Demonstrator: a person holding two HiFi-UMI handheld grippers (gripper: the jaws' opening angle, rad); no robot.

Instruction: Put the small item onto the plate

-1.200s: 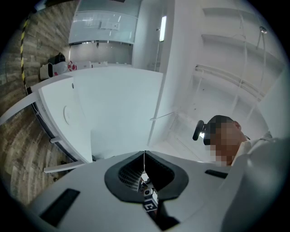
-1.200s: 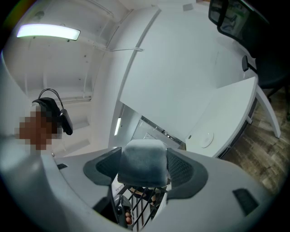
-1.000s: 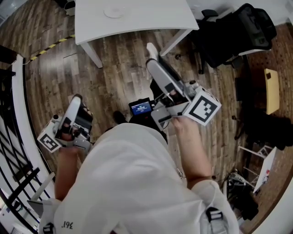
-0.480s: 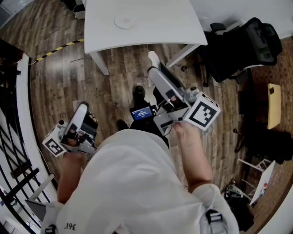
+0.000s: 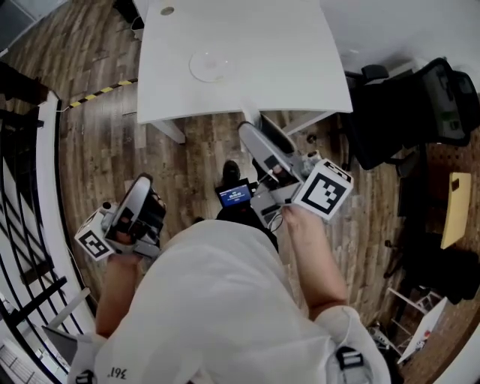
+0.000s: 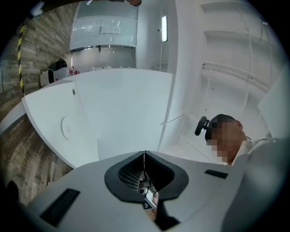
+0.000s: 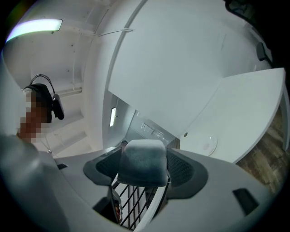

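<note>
Fingers on my right gripper (image 7: 143, 174) are clamping the small item (image 7: 142, 159), well short of the plate (image 5: 212, 66); those on my left gripper (image 6: 144, 159) are pressing together, empty. I am judging it best to be carrying the item level to just above the plate's middle before releasing.

Left tongs (image 6: 144, 157) shut; right tongs (image 5: 247, 127) clamp pale block (image 7: 142, 159), possibly foam; both forward.

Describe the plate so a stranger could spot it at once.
Find the white table on the wood floor ahead of the person. Near the middle of its top lies the plate, a pale round disc almost the table's colour; its only neighbour is a much smaller dark spot near the far edge.
</note>
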